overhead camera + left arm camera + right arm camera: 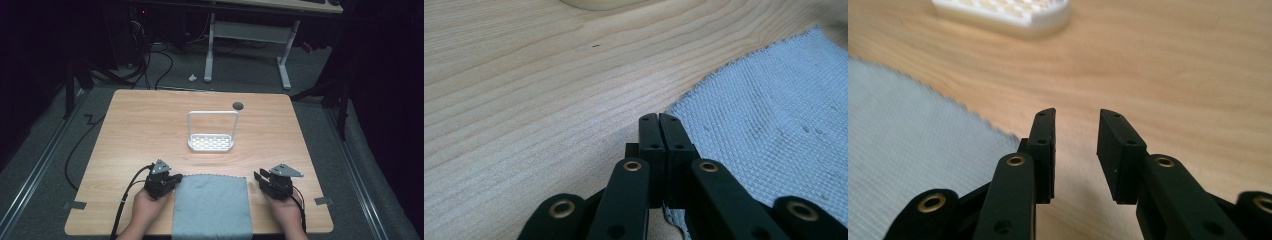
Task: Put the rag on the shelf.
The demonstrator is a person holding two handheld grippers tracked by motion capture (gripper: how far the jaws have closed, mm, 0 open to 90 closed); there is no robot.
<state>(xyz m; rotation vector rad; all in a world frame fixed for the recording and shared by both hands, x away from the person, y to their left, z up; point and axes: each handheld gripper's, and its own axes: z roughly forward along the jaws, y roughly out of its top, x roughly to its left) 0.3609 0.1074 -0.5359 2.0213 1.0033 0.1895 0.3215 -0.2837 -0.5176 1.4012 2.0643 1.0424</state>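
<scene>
One grey cloth point(211, 205), one white rack point(211, 142), two claws point(175, 178) point(259, 176).

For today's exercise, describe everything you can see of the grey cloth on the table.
The cloth is pale blue-grey, woven, with a fine ribbed texture and a zigzag-cut edge. It lies flat and roughly square at the near edge of the wooden table, between the two grippers. The shut left gripper sits at its left corner; whether it pinches the fabric is unclear.

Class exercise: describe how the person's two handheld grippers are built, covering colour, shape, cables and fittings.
Both the left gripper and right gripper are black, each topped by a grey three-cornered plate and trailing a black cable. Their fingers are flat black blocks on linked bars with brass-coloured rivets.
</scene>
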